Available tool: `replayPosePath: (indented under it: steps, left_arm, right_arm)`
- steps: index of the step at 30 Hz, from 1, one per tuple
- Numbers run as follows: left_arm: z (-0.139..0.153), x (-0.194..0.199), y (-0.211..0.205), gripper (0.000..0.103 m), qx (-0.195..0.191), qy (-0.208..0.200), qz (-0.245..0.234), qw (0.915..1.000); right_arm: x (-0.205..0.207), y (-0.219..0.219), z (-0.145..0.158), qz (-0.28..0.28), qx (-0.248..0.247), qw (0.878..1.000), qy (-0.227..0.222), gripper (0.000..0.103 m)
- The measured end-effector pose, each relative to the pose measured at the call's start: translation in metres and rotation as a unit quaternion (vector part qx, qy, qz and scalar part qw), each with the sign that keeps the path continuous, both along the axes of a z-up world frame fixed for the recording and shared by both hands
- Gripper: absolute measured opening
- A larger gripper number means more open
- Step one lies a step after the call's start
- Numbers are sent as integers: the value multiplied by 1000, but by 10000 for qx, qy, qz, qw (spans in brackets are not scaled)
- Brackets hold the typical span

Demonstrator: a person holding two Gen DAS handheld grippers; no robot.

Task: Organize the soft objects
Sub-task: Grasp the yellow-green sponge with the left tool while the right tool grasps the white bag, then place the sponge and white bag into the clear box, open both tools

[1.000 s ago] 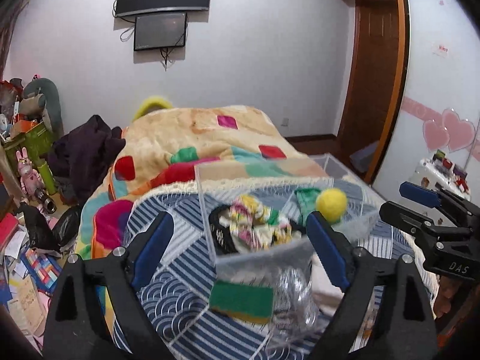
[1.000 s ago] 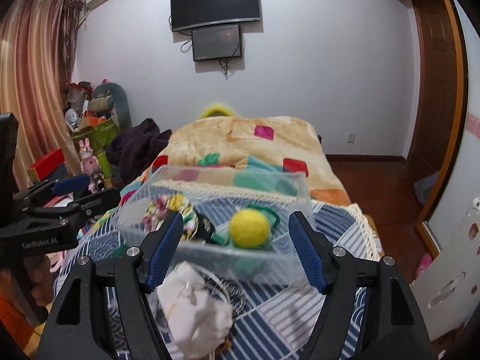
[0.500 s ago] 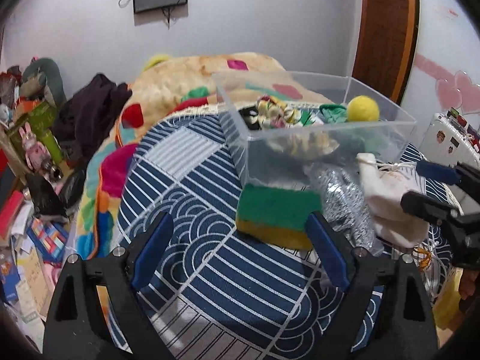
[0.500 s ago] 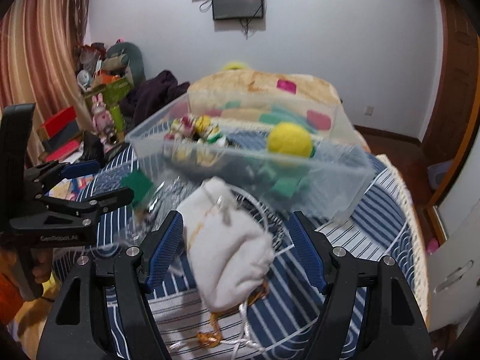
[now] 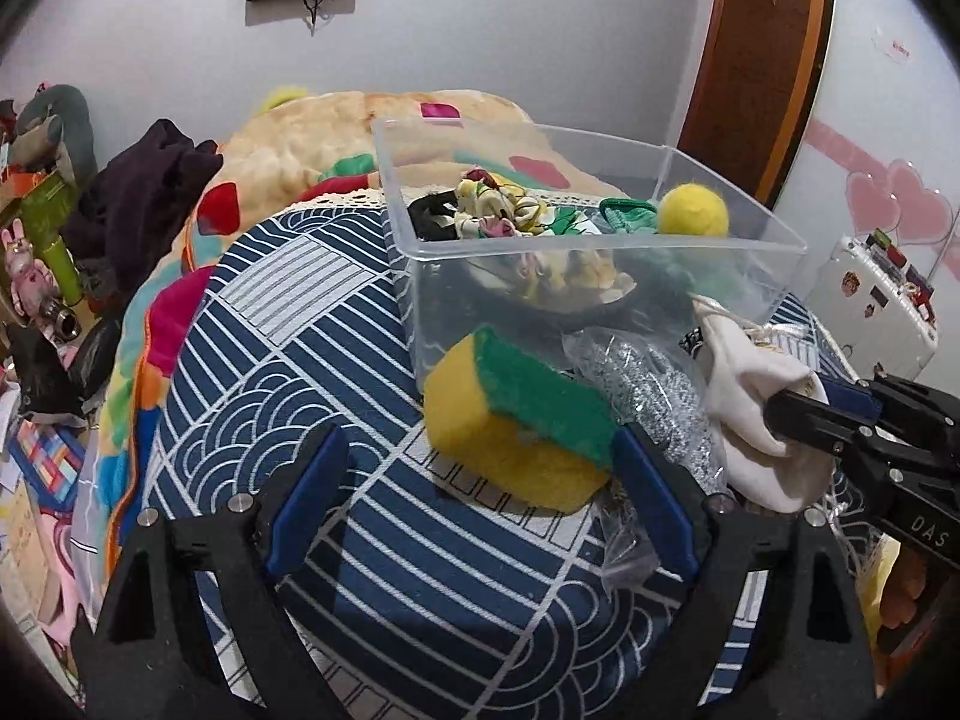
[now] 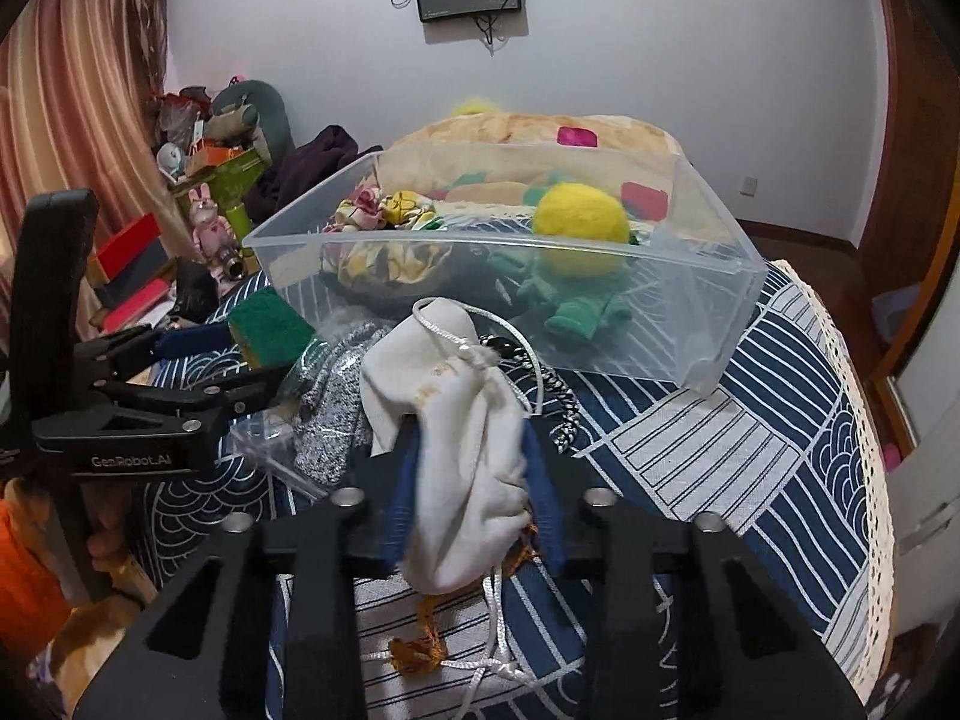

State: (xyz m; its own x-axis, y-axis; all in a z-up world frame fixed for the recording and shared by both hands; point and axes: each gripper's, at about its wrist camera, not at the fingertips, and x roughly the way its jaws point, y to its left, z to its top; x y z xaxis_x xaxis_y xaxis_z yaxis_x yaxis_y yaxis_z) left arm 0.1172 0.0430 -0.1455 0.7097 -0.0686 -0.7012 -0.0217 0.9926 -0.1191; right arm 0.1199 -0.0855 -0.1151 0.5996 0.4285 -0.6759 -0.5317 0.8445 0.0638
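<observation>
A clear plastic bin stands on the blue patterned cloth. It holds a yellow felt ball, floral scrunchies and a green soft toy. My right gripper is shut on a white drawstring pouch in front of the bin. My left gripper is open, its fingers either side of a yellow and green sponge. A silver scourer in a plastic bag lies between sponge and pouch.
A quilt with coloured patches covers the bed behind the bin. Dark clothes and toys clutter the left side. A white suitcase stands at the right. A black and white cord lies by the pouch.
Both grippers dropped down towards the cloth. The right gripper closed on the white pouch. The left gripper moved in around the sponge and stays open.
</observation>
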Motion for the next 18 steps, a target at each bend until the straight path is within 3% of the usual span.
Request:
replayPosePath:
  steps: [5,7,12,13,18]
  left_arm:
    - [4,-3,-4,59,-146,-84,-228,9996]
    - [6,-4,-5,52,-184,-90,-294,9994]
    - [12,-11,-8,44,-26,-217,-262,9994]
    - [14,-13,-8,38,11,-262,-250,9993]
    - [32,-26,-1,38,-1,-470,-156,9988]
  right_arm:
    - [-8,-6,6,11,125,9998,-136,16]
    - [-11,-7,9,35,159,9997,-197,15]
    - [-18,-7,19,49,246,9989,-393,14]
    - [-20,-8,22,42,265,9986,-454,14]
    - [-22,-14,38,-31,411,9970,-662,14]
